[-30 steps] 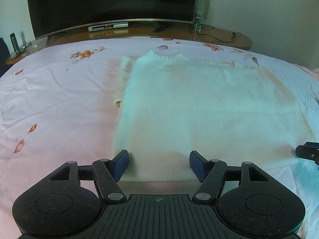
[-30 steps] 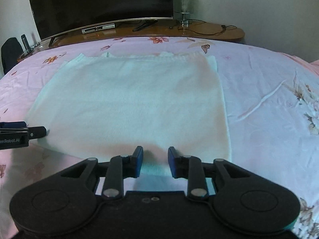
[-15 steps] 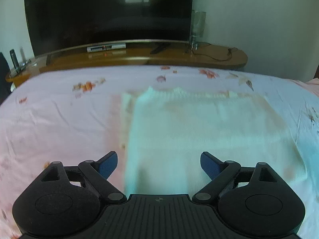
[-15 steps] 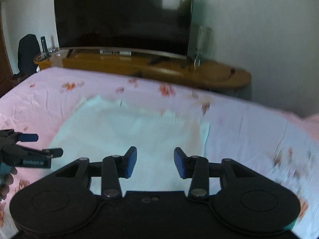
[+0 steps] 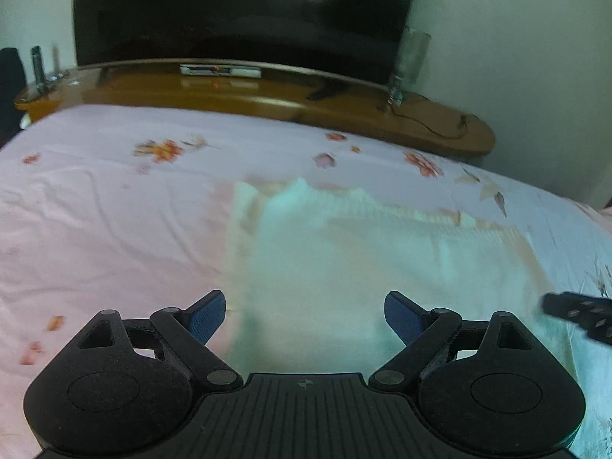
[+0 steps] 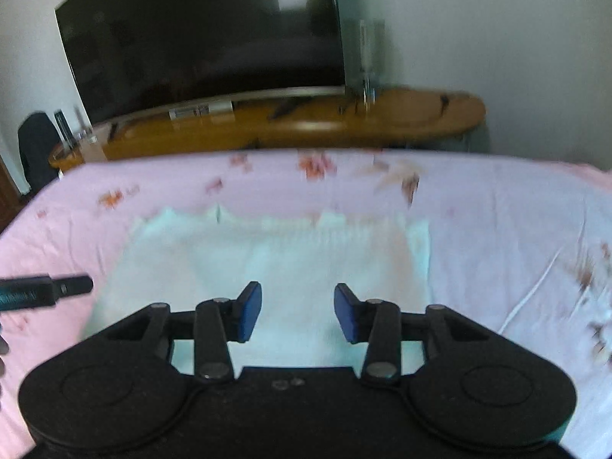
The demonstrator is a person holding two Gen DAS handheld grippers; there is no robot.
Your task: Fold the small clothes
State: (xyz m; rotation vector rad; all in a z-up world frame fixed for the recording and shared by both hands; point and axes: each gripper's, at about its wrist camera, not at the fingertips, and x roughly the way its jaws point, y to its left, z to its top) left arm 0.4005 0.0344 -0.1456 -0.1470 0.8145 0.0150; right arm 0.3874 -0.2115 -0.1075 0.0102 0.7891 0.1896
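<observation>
A pale cream knitted garment (image 5: 363, 264) lies flat in a folded rectangle on the pink flowered bedsheet (image 5: 107, 222); it also shows in the right wrist view (image 6: 275, 260). My left gripper (image 5: 305, 315) is wide open and empty, raised above the garment's near left part. My right gripper (image 6: 297, 311) is open and empty, raised above the garment's near edge. Each gripper's tip shows at the edge of the other's view: the right one (image 5: 577, 315) and the left one (image 6: 46, 290). Both views are blurred.
A wooden TV bench (image 6: 306, 126) with a large dark television (image 6: 206, 38) stands beyond the bed's far edge. A clear glass object (image 5: 411, 61) and cables sit on the bench's right end. Bedsheet (image 6: 516, 237) spreads to both sides of the garment.
Both grippers have let go of the garment's near edge, opened wider and lifted up and back. The garment stays flat on the bed.
</observation>
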